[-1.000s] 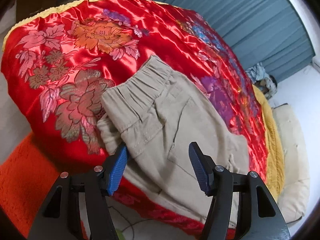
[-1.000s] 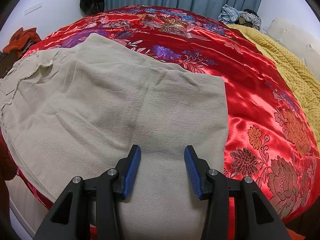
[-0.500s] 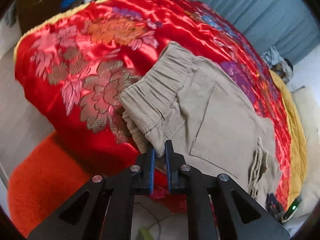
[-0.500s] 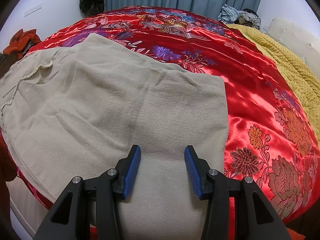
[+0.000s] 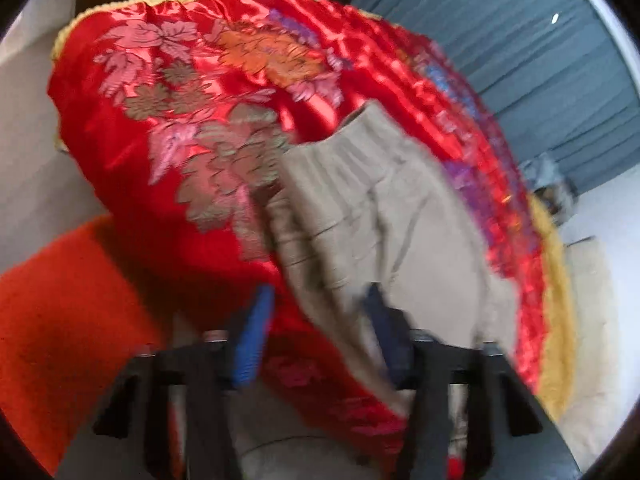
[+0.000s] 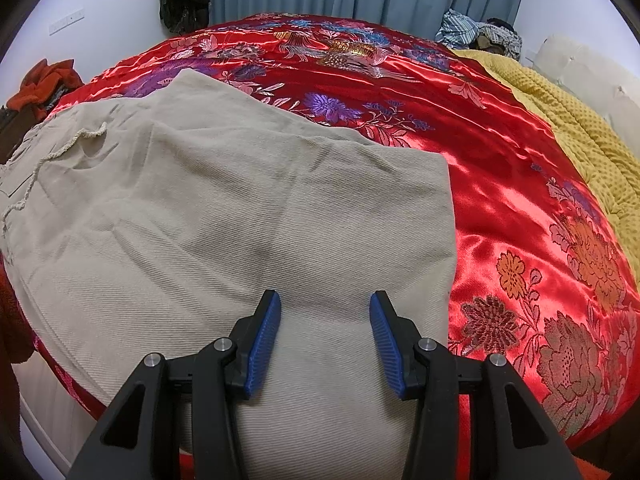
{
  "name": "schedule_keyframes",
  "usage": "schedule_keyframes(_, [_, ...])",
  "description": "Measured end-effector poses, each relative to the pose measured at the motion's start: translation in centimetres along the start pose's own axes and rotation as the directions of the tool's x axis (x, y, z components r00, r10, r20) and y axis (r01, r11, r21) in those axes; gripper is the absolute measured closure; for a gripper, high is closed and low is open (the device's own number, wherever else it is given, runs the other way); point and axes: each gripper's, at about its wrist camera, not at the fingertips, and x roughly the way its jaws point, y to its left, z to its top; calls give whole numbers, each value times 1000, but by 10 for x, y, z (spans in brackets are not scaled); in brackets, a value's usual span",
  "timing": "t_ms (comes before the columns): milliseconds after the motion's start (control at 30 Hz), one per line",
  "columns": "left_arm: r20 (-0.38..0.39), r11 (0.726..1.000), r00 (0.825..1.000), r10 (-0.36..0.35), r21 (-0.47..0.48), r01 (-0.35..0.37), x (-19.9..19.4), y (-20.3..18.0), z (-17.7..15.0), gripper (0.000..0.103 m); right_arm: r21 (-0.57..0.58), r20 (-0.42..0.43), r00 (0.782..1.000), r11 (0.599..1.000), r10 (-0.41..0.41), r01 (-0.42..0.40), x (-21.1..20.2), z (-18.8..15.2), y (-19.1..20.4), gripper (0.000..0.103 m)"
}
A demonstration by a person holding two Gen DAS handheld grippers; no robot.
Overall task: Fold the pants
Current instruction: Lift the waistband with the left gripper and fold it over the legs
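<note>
Both my left gripper [image 5: 316, 336] and right gripper [image 6: 325, 338] hang released over the pants [image 6: 224, 216]; judged next: regrip the near waistband [image 5: 340, 152].

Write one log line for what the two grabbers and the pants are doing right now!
task: fold pants | left gripper: open, by waistband end | right gripper: open, over pants | pants: flat on red bedspread | grip: none
</note>
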Motion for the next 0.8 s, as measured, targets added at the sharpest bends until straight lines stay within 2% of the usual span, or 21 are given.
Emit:
schedule_keyframes(100, [2, 1000, 1000, 4, -19, -4, 4, 0, 5, 71, 0, 1, 1000, 1000, 0, 0, 0, 0, 0, 56])
schedule_keyframes(167, [-10, 1000, 1000, 4, -25, -4, 12, 2, 3, 65, 0, 1, 1000, 1000, 0, 0, 0, 0, 0, 56])
schedule_keyframes(200, [-17, 999, 1000, -6, -32, 6, 14, 4, 2, 58, 0, 1, 1000, 1000, -1, 1, 0, 0, 0, 56])
schedule_keyframes(267, [-20, 999, 1000, -17, -48, 16, 18, -1, 1, 56, 0, 1, 1000, 1000, 0, 0, 0, 0, 0, 56])
schedule_keyframes(300, [-22, 999, 1000, -18, -51, 17, 19, -1, 2, 58, -1, 1, 1000, 1000, 0, 0, 0, 0, 0, 56])
schedule_keyframes(400, [-14, 999, 1000, -7, -46, 6, 18, -8, 6, 85, -1, 2, 1000, 1000, 2, -2, 0, 0, 0, 56])
schedule_keyframes(467, [9, 1000, 1000, -19, -20, 20, 7, -16, 6, 89, 2, -9, 1000, 1000, 5, -5, -2, 3, -1, 55])
schedule_keyframes(533, [32, 1000, 999, -25, 14, 25, -2, -25, 5, 90, 16, -67, 997, 1000, -23, 24, -11, 12, 0, 55])
schedule_keyframes(567, [46, 999, 999, -28, 44, 26, -8, -31, 5, 90, 57, -65, 998, 998, 1, 3, -26, 21, 2, 55])
schedule_keyframes(633, [64, 997, 998, -24, 79, 19, -12, -42, 4, 90, 123, -10, 992, 984, 128, -126, -46, 35, 8, 55])
schedule_keyframes(667, [73, 995, 997, -22, 95, 15, -13, -47, 4, 90, 144, 2, 975, 965, 222, -220, -54, 46, 17, 55])
schedule_keyframes(700, [77, 995, 997, -23, 100, 15, -14, -49, 4, 90, 165, 6, 939, 926, 343, -339, -56, 59, 27, 55])
schedule_keyframes(733, [80, 994, 997, -25, 107, 17, -16, -52, 4, 90, 197, 7, 884, 866, 468, -460, -54, 71, 36, 55])
schedule_keyframes(767, [81, 994, 996, -28, 105, 19, -16, -52, 5, 90, 243, 7, 806, 781, 592, -575, -47, 85, 47, 55])
schedule_keyframes(800, [80, 994, 996, -33, 107, 25, -17, -53, 5, 90, 308, 3, 727, 691, 687, -654, -33, 100, 61, 56])
